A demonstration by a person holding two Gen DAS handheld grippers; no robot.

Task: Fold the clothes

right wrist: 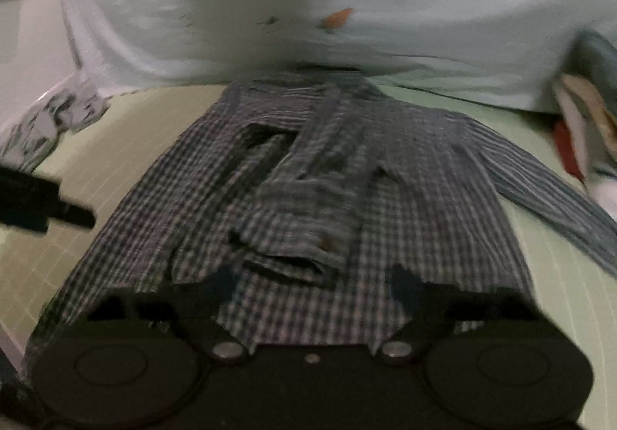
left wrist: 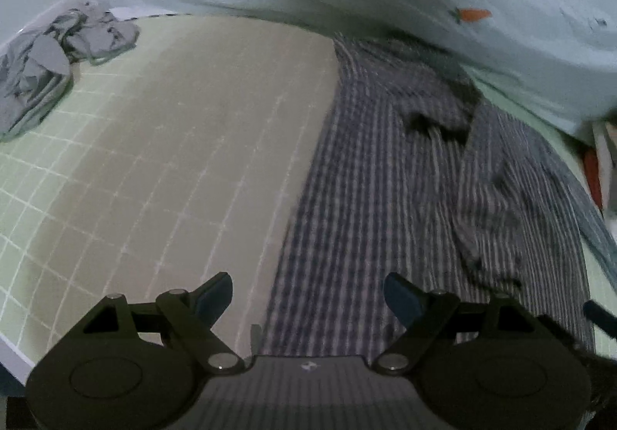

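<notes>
Pale green gridded matting covers the counter (left wrist: 115,175), and on it the checked shirt (right wrist: 308,175) lies flat, its long axis running 6 to 12 o'clock away from the right claw (right wrist: 314,285), one sleeve folded across the middle and the other trailing toward 3 o'clock. That claw stands open over the near hem, dead centre. The left claw (left wrist: 308,295), also open and gripping nothing, sits at the shirt's left edge, cloth spreading to 1 o'clock.
</notes>
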